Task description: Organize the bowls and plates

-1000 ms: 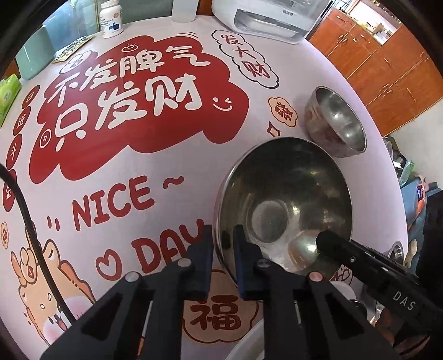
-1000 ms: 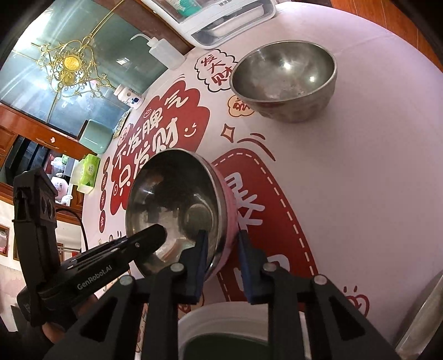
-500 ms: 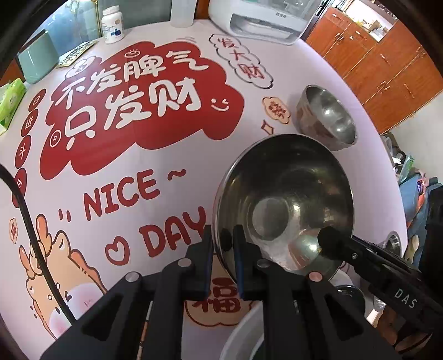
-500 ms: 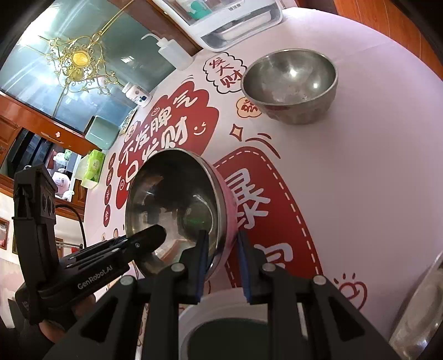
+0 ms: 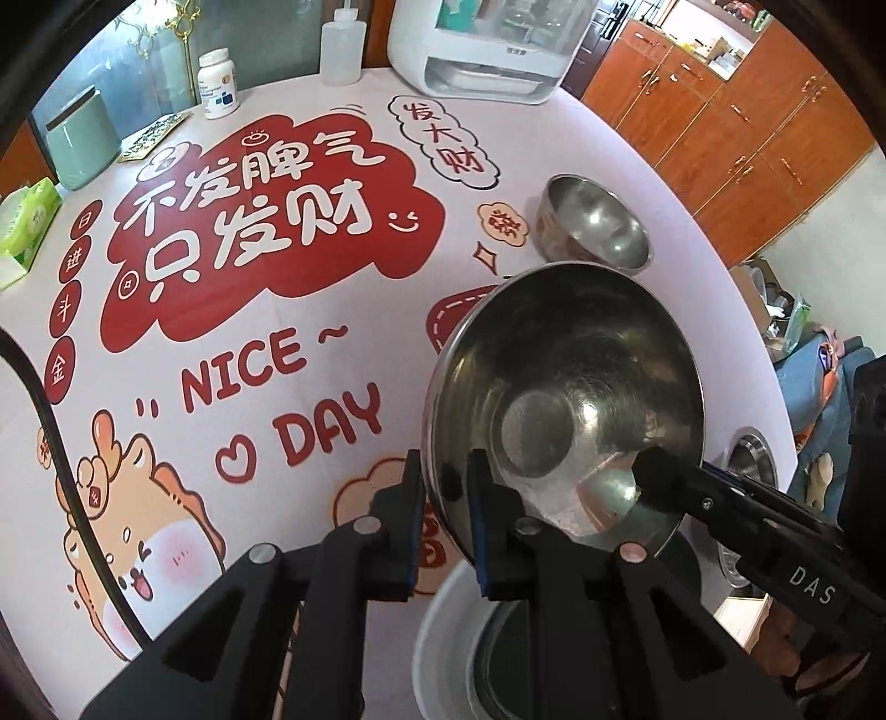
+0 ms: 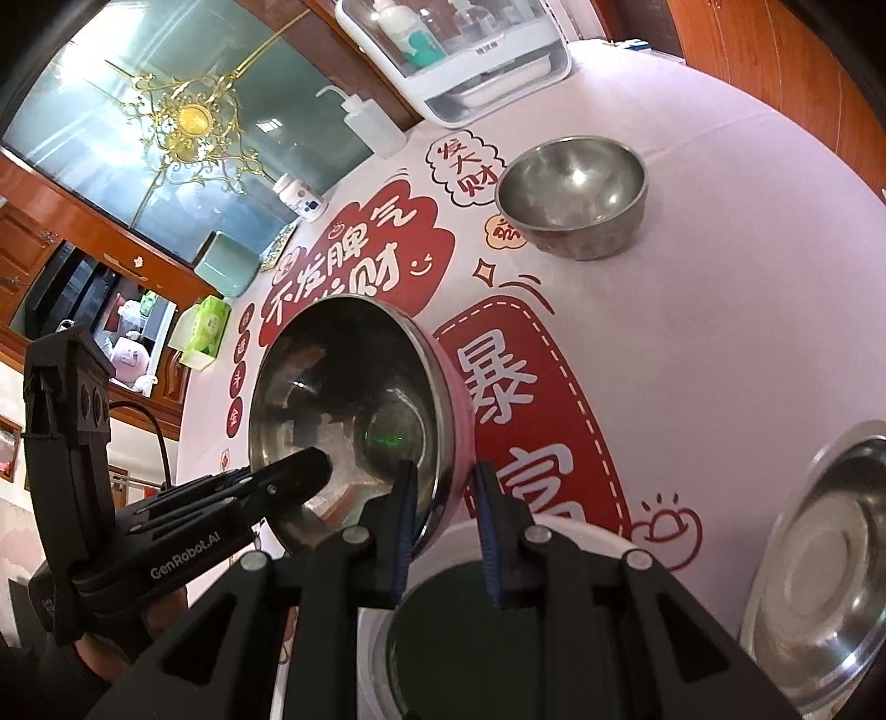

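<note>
My left gripper (image 5: pixel 443 515) is clamped on the near rim of the large steel bowl with a pink outer wall (image 5: pixel 565 410); my right gripper (image 6: pixel 443 520) is pinched narrowly on the opposite rim of the same bowl, one finger inside, one on the pink wall. The bowl hangs tilted, clear of the tabletop (image 5: pixel 343 310), above the white-rimmed bowl with a dark green inside (image 6: pixel 459 620).

Progress, as I judge it: early. One bowl is in transit; nothing appears stacked yet. The smaller steel bowl (image 6: pixel 576 199) stands apart towards the far edge, and a shallow steel dish (image 6: pixel 825 559) lies at the right.

Surroundings: a white lidded cabinet (image 5: pixel 487 50), a squeeze bottle (image 5: pixel 343 50) and a white pill bottle (image 5: pixel 219 83) line the far edge. Nothing obstructs the route to the smaller bowl.
</note>
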`<state>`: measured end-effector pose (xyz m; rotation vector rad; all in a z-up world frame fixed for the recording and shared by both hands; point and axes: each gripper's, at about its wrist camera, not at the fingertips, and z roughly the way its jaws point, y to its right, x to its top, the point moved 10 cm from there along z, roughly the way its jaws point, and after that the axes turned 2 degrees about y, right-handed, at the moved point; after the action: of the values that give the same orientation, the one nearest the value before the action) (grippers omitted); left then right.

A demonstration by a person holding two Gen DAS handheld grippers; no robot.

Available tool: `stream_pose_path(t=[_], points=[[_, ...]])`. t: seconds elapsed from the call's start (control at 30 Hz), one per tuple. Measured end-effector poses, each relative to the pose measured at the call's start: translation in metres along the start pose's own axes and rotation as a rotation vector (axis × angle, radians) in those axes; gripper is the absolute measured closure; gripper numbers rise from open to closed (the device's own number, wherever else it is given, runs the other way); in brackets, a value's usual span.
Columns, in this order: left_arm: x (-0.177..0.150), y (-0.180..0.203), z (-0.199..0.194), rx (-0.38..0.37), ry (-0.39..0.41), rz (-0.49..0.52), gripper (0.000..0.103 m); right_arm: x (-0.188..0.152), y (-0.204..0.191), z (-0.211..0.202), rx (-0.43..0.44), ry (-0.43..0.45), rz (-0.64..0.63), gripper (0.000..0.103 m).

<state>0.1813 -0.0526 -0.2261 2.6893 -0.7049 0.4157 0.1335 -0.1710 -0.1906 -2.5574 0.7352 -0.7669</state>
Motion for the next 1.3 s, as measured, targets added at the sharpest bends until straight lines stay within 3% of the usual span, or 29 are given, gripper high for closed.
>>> stream_pose_path(t=[0.7, 1.3], points=[[-0.049, 0.068, -0.047, -0.009, 0.041, 0.019, 0.089, -0.029, 0.025, -0.078, 0.058, 0.06, -0.014, 0.083], [-0.089, 0.162, -0.046, 0.01, 0.03, 0.046, 0.089, -0.056, 0.095, -0.134, 0.077, 0.026, -0.003, 0.083]])
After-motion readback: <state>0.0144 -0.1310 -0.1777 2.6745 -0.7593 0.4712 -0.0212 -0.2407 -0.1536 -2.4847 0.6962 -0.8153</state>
